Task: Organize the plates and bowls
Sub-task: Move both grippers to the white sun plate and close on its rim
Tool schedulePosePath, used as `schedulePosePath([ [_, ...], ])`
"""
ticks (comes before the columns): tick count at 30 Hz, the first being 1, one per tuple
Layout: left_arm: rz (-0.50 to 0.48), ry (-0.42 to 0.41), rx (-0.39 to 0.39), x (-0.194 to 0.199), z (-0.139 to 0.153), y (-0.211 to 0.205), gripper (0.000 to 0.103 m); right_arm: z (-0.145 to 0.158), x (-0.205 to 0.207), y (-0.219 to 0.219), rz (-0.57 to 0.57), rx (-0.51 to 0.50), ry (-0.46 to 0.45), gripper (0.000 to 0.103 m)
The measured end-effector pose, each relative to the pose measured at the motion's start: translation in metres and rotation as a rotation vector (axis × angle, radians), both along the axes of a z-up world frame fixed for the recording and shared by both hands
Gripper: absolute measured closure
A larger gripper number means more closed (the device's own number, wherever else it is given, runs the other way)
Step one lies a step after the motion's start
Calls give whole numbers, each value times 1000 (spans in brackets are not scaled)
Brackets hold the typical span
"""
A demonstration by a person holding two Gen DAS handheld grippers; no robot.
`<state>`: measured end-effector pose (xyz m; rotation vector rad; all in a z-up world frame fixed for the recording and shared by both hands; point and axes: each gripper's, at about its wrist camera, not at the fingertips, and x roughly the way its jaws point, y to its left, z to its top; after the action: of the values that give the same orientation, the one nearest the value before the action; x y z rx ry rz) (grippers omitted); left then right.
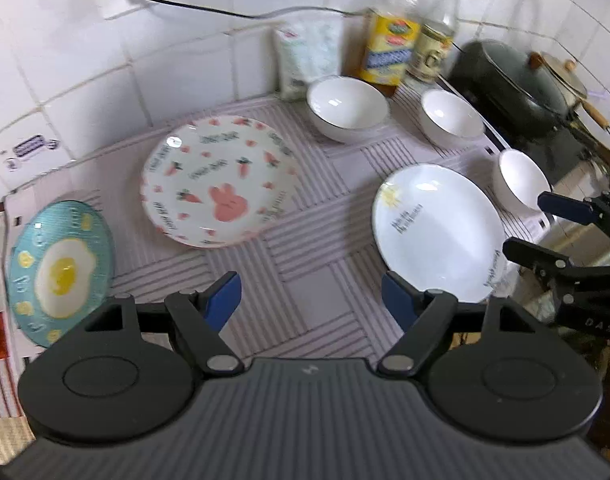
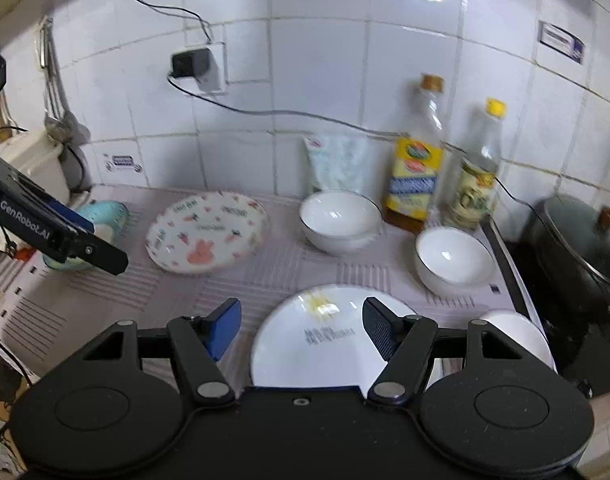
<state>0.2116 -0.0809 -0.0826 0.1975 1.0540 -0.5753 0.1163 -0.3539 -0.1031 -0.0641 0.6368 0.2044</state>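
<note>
Surface: striped mat [image 1: 317, 240] against tiled wall.
Left gripper [image 1: 311, 300]: spread, empty, above bare mat between carrot plate [image 1: 219, 180] and white plate [image 1: 437, 232].
Right gripper [image 2: 301, 326]: spread, empty, over white plate's left rim.
Bowls [image 2: 339, 220]: behind, apart.
Right edge: dark pot [image 2: 585, 248].

The left wrist camera sits just behind the left gripper [image 1: 311, 300] and looks steeply down over a striped mat [image 1: 317, 240] toward a tiled wall corner, close above the rabbit-and-carrot plate [image 1: 221, 182] and the white plate [image 1: 437, 232]. The right wrist camera, behind the right gripper [image 2: 301, 330], looks from farther right at a shallower angle, taking in more wall [image 2: 317, 80] up to the socket [image 2: 209, 66]. Both views share the mat, both plates, the fried-egg plate [image 1: 61, 268], three white bowls and two bottles, and each catches the other gripper at its edge.
</note>
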Motion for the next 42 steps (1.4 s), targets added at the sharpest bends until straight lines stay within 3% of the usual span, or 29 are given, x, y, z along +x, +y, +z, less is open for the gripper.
schedulePosePath([
  [5, -19, 49, -23, -4, -26, -22, 26, -27, -13, -22, -60, 5, -37, 31],
  [9, -25, 39, -33, -7, -50, -37, 26, -56, -11, -39, -86, 32, -53, 31],
  [18, -11, -2, -90, 5, -94, -70, 26, -110, 10, -74, -248, 90, -2, 31],
  [26, -34, -7, -90, 15, -128, -100, 30, -135, 26, -91, -300, 185, 48, 32],
  [28, -33, -6, -93, 17, -133, -102, 30, -138, 28, -91, -305, 200, 59, 37],
  [31, -26, -11, -84, 19, -136, -101, 30, -141, 32, -91, -303, 235, 97, 52],
  [36, -18, -5, -104, 25, -136, -97, 30, -140, 32, -88, -314, 233, 100, 59],
  [39, -9, 37, -126, 31, -138, -98, 44, -144, 33, -95, -332, 252, 109, 74],
  [42, -8, 67, -122, 34, -140, -100, 68, -147, 33, -104, -343, 312, 115, 77],
])
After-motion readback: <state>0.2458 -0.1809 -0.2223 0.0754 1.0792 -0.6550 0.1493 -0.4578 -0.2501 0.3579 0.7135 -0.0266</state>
